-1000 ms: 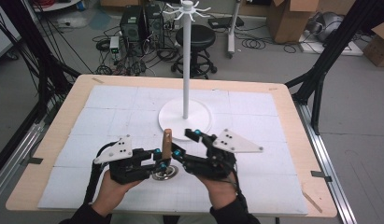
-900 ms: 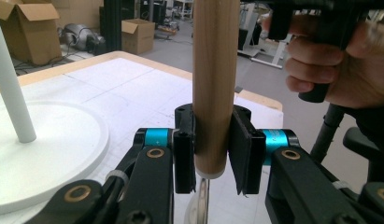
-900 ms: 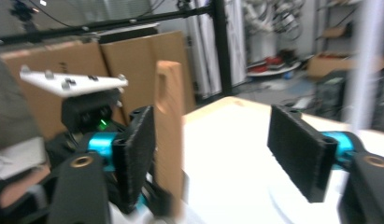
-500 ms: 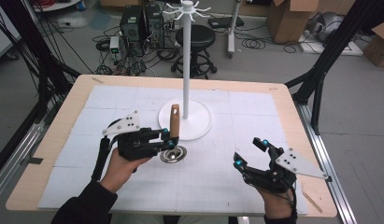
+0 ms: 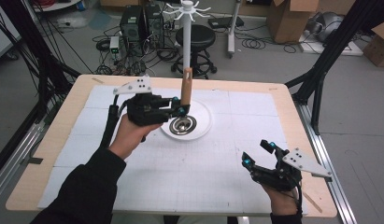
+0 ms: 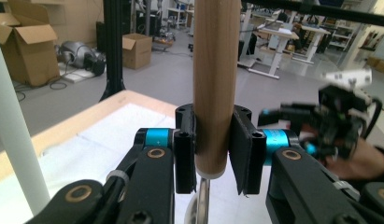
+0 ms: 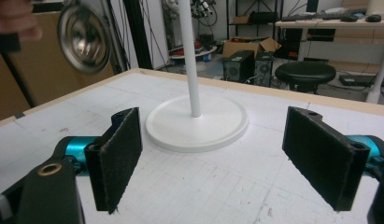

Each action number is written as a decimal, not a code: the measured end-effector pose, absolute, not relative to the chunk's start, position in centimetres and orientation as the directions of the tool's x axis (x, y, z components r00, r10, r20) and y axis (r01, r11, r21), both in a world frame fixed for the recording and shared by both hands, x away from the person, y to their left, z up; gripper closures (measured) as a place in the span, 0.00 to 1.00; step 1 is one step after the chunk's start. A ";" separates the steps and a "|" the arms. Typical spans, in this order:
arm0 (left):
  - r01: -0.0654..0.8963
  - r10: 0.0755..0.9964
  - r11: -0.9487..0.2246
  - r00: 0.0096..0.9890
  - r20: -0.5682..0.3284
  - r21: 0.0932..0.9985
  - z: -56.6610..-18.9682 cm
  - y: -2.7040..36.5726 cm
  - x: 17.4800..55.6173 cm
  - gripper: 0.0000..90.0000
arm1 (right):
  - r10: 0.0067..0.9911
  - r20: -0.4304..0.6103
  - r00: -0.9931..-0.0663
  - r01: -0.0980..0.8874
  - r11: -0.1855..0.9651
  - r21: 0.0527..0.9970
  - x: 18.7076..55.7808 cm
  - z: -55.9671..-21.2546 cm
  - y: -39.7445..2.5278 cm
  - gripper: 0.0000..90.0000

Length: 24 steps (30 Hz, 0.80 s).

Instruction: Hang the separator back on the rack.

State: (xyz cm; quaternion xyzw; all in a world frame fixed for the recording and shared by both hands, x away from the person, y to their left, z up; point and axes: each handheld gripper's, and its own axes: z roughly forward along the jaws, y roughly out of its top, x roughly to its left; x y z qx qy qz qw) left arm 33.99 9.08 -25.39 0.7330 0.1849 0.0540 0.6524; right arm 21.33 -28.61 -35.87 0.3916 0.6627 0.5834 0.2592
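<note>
A ladle with a brown wooden handle and a shiny steel bowl hangs upright over the white stand's round base. My left gripper is shut on the handle, near its lower end; the bowl is above the table. The stand's white pole rises right behind the handle, with hooks on top. My right gripper sits low at the table's front right, open, with nothing between its pads. It faces the stand base.
The table is covered by a white gridded mat with a wooden border. Black frame posts stand at the right and left sides. Behind the table are a stool, computer towers and cardboard boxes.
The right gripper let go of the ladle and pulled back to the front right. The left gripper lifted the ladle and carried it toward the stand's pole.
</note>
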 end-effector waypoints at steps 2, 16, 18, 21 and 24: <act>0.198 0.344 -0.065 0.925 -0.164 0.978 -24.0 8.6 35.1 0.81 | 0.818 0.112 -0.564 0.219 0.017 0.976 21.4 -36.1 -28.5 0.21; 0.200 0.355 -0.020 0.917 -0.180 0.979 -20.6 7.4 39.2 0.81 | 0.821 0.132 -0.555 0.228 -0.002 0.974 21.4 -36.6 -29.0 0.21; 0.205 0.364 -0.018 0.913 -0.185 0.979 -20.4 7.4 39.8 0.81 | 0.819 0.138 -0.557 0.234 -0.004 0.972 21.5 -36.7 -29.0 0.21; 0.218 0.370 -0.016 0.908 -0.197 0.976 -20.3 7.5 40.5 0.81 | 0.817 0.142 -0.558 0.237 -0.006 0.971 21.5 -36.8 -29.1 0.21; 0.222 0.370 -0.015 0.907 -0.200 0.975 -20.2 7.4 40.9 0.81 | 0.816 0.146 -0.559 0.240 -0.009 0.971 21.5 -36.9 -29.1 0.21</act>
